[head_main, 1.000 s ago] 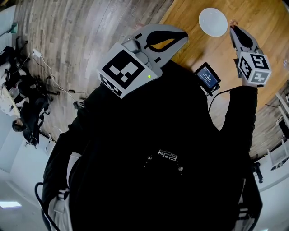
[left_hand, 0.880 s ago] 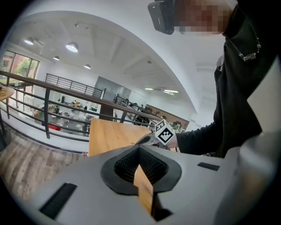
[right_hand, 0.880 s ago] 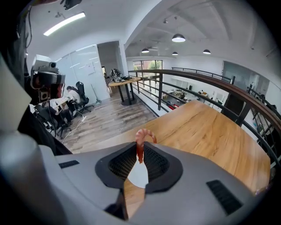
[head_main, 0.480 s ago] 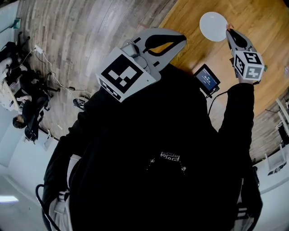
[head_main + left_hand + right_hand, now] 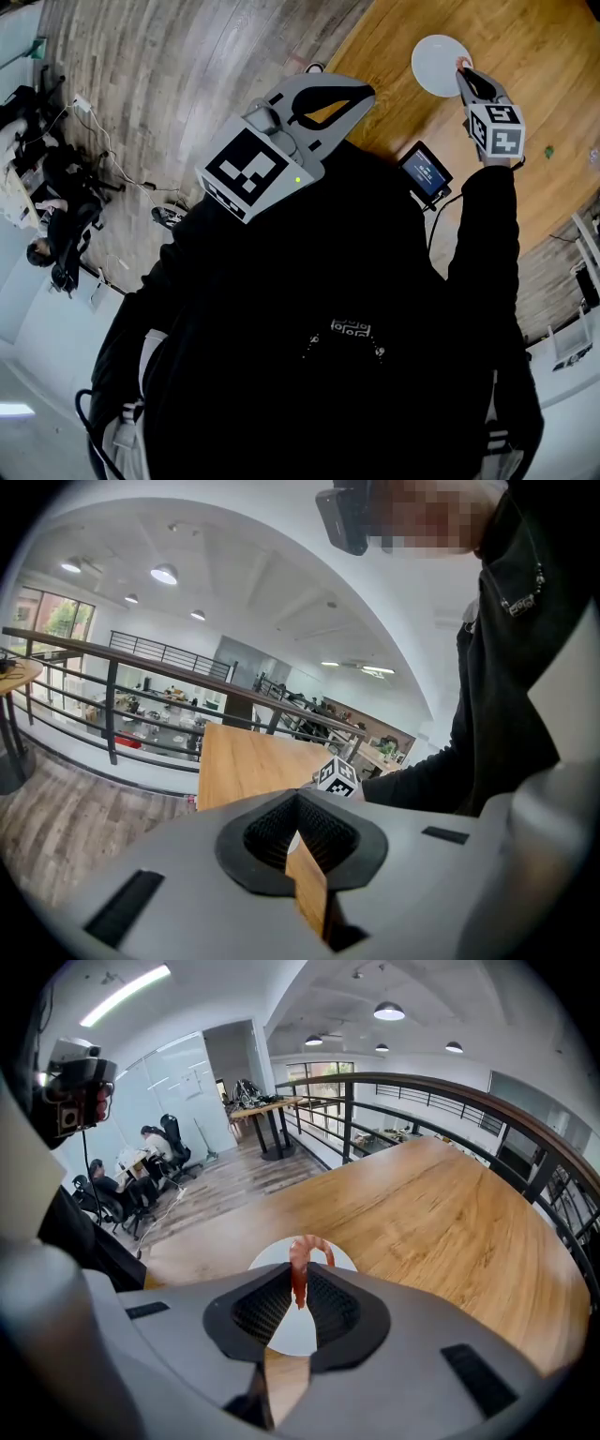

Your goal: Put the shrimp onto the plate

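A round white plate (image 5: 433,64) lies on the wooden table (image 5: 534,47). My right gripper (image 5: 462,67) hangs over the plate's right edge, shut on an orange shrimp (image 5: 461,63). In the right gripper view the curled shrimp (image 5: 300,1262) sticks up from between the pads of the right gripper (image 5: 300,1283), with the plate (image 5: 289,1335) directly below. My left gripper (image 5: 367,91) is held near the table's near-left edge, jaws shut with nothing in them. In the left gripper view the tips of the left gripper (image 5: 298,801) meet, and the right gripper's marker cube (image 5: 337,775) shows beyond.
A small screen device (image 5: 427,171) sits at the table's near edge by my right arm. A tiny green item (image 5: 549,148) lies at the right. A railing (image 5: 525,1129) borders the table's far side. Wood floor, cables and desks lie to the left.
The right gripper with the shrimp has come down and shifted left, from beside the plate to over its edge. The left gripper has stayed put.
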A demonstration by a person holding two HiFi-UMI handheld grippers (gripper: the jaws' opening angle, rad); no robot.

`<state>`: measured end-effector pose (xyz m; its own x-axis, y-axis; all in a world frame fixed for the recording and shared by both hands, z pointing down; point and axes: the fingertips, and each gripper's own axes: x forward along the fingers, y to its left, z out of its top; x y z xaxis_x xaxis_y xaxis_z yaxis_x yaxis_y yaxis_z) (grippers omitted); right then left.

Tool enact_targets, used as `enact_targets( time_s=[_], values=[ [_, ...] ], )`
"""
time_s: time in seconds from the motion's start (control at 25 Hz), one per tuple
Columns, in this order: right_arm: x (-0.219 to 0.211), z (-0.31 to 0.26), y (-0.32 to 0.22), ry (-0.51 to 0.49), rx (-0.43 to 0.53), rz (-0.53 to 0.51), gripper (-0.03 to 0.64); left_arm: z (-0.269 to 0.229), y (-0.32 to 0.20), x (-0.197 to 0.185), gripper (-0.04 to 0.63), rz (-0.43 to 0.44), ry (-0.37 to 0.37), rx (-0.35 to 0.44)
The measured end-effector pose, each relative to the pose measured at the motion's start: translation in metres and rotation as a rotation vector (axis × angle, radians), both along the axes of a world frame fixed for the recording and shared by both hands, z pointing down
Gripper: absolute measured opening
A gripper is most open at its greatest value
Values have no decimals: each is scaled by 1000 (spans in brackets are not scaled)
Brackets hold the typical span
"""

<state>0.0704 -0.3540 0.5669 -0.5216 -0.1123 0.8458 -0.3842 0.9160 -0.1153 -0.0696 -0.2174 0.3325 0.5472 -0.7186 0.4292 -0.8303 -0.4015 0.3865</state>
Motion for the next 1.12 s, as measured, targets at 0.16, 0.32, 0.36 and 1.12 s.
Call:
enact_targets(
  time_s=[0.16,0.32,0.36,1.12],
  values=[
    [5,29,1,44,-6,0,61,2,2,0,-2,-9,-3,-16],
    [7,57,3,96,17,-37,61,3,4,-2,0,-43,37,-46],
    [7,63,3,103,15,-37,61,3,5,-3,0,-48,40,-47],
    [-1,78,2,178,5,0,149,-7,-6,-13,-2,-41,38,15]
  ],
)
